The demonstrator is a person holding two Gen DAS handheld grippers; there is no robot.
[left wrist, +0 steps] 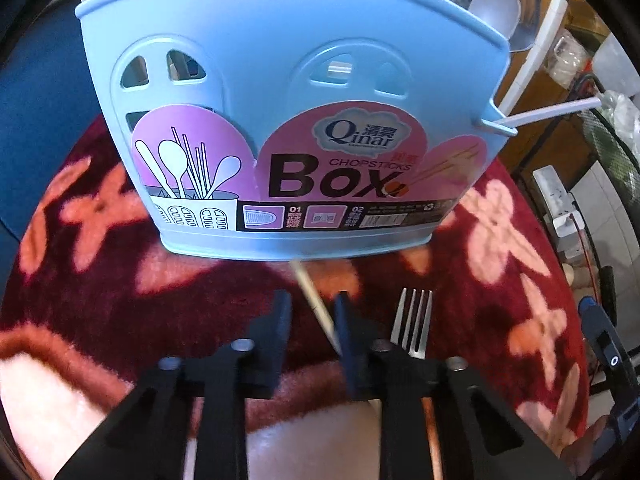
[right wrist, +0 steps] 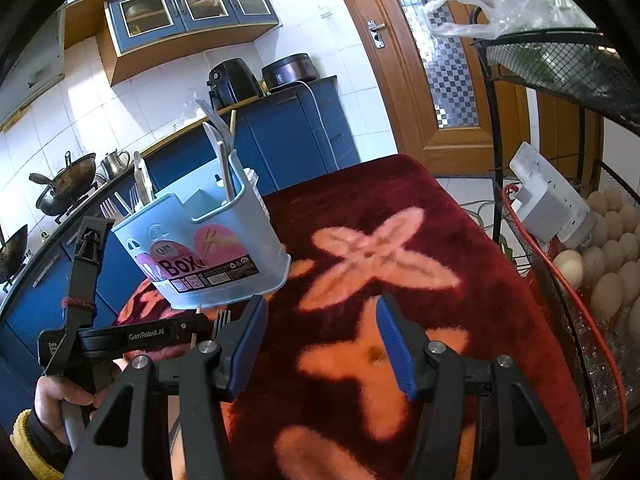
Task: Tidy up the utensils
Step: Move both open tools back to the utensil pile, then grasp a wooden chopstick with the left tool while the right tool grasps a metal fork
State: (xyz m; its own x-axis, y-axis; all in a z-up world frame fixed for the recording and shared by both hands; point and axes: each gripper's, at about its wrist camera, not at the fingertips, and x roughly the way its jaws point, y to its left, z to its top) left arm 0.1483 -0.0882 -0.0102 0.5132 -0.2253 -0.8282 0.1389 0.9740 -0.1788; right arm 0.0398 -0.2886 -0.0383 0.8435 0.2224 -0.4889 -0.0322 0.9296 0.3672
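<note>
A light blue chopsticks box point(left wrist: 280, 128) stands on a red flowered cloth point(left wrist: 100, 280); it also shows in the right wrist view point(right wrist: 208, 248), with several utensils upright in it. My left gripper point(left wrist: 312, 320) is open just in front of the box, low over the cloth. A pale chopstick point(left wrist: 316, 304) lies between its fingers, touching the right one. A metal fork point(left wrist: 414, 320) lies on the cloth just right of that gripper. My right gripper point(right wrist: 320, 340) is open and empty above the cloth, to the right of the box.
A black wire rack point(right wrist: 560, 80) with eggs point(right wrist: 608, 248) and a white power strip point(right wrist: 552, 204) stands at the cloth's right edge. Blue kitchen cabinets point(right wrist: 280, 136) and woks point(right wrist: 64, 188) are behind. A spoon point(left wrist: 496, 4) sticks out of the box's right side.
</note>
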